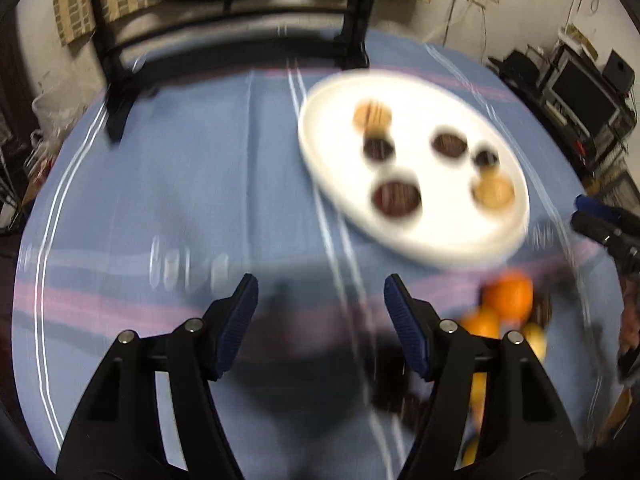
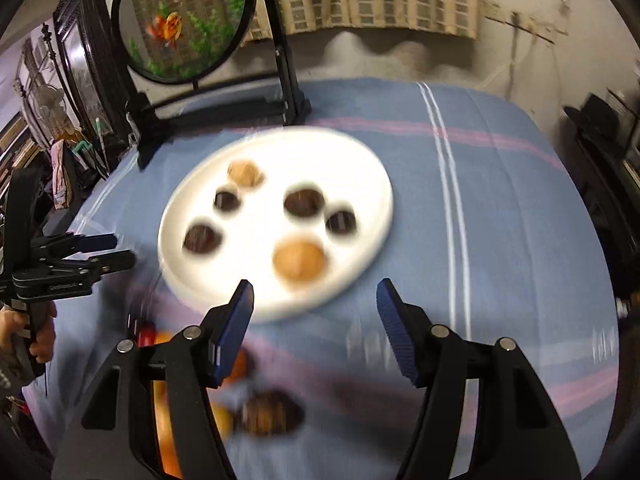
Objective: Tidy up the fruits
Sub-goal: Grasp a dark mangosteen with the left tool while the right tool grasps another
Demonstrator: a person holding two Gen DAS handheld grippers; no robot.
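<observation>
Both the left gripper [image 1: 320,286] and right gripper [image 2: 314,290] hung half-spread, grasping nothing, above the blue-clothed worktop [image 1: 180,184]; blurred fruits sat on the round white plate [image 2: 360,168], oranges [image 1: 508,294] near its front edge.

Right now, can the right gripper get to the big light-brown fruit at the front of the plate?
Probably yes. The right gripper has open, empty jaws, and the light-brown fruit sits just ahead on the white plate with nothing between them. The picture is blurry, though.
</observation>
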